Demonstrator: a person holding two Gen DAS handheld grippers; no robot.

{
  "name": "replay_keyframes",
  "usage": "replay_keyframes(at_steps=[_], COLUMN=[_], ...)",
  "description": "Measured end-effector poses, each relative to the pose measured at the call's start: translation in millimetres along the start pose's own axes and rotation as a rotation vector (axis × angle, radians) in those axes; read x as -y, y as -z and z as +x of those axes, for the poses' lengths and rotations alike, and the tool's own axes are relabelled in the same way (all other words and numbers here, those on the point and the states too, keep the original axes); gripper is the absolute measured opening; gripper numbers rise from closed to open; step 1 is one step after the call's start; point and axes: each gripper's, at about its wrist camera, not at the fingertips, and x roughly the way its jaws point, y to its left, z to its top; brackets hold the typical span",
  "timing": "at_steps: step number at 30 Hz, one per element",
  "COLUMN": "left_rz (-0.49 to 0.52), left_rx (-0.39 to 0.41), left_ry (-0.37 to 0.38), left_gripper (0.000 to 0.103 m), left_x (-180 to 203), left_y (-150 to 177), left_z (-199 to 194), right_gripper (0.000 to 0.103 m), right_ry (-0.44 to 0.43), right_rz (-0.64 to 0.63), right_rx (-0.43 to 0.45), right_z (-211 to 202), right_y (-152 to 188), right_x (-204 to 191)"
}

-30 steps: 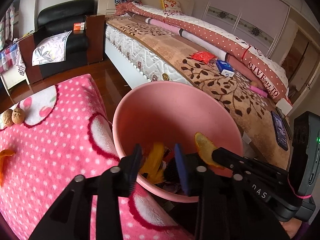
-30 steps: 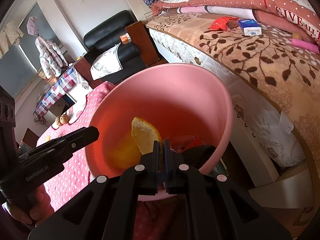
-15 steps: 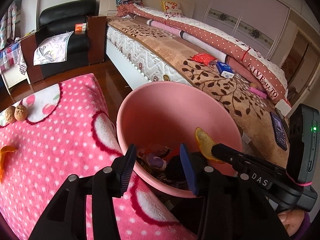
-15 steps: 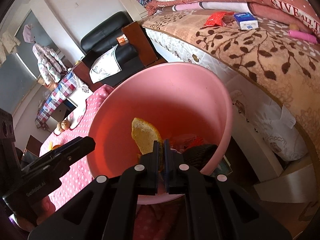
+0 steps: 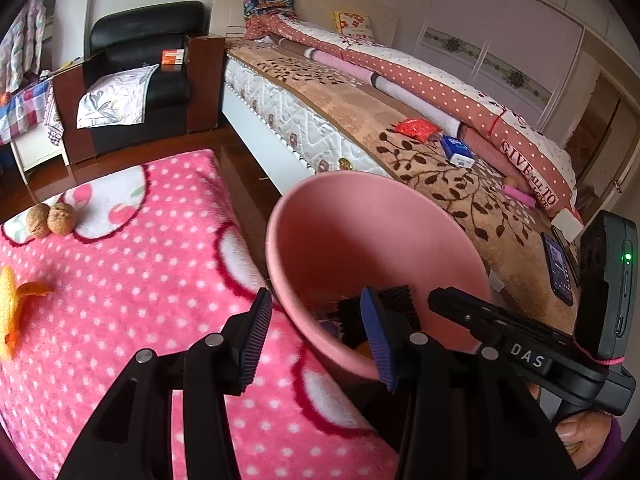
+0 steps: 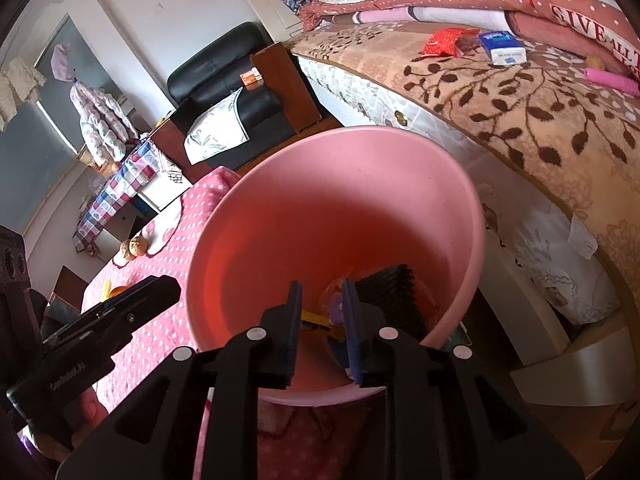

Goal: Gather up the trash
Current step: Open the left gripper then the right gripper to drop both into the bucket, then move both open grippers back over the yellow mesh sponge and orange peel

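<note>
A smooth round pink plastic bin (image 5: 360,216) stands just beside the right-hand edge of the table (image 5: 152,280), which is covered by a fluffy pink polka-dot blanket; its mouth tilts toward the cameras, and a strip of dark wooden floor (image 5: 244,184) separates it from the long white edge of the bed (image 5: 280,136). The left tongs (image 5: 316,334) are spread wide with nothing between them, straddling the bin's near rim, one ribbed blue pad over the blanket, the other inside the bin. The right tongs (image 6: 320,312) hang over the bin's mouth, parted and holding nothing. At the bottom lie mixed scraps: a black bristly brush (image 6: 396,292) leaning up the wall, and yellow and purple bits (image 6: 334,312). On the blanket, well apart from the bin, rest two wrinkled brown walnuts (image 5: 50,220), touching, and a curled orange fruit peel (image 5: 16,300) near the left edge.
</note>
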Motion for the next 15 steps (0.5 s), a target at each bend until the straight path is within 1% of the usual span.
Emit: replay_keyframes(at_steps=[3, 7, 15], left_rz=[-0.007, -0.008, -0.060], left_rx=[0.011, 0.028, 0.041], left_ry=[-0.015, -0.054, -0.124], left_gripper=[0.046, 0.046, 0.046], left_x=[-10.7, -28.3, -78.6], left_y=[1.7, 6.4, 21.2], left_z=[-7.0, -18.6, -45.8], right_gripper=[0.021, 0.021, 0.021], right_ry=[-0.014, -0.048, -0.100], right_rz=[-0.018, -0.050, -0.154], right_rx=[0.006, 0.007, 0.004], right_z=[-1.8, -2.7, -1.9], right_y=[0.5, 1.0, 5.4], right_x=[-6.4, -19.7, -56.7])
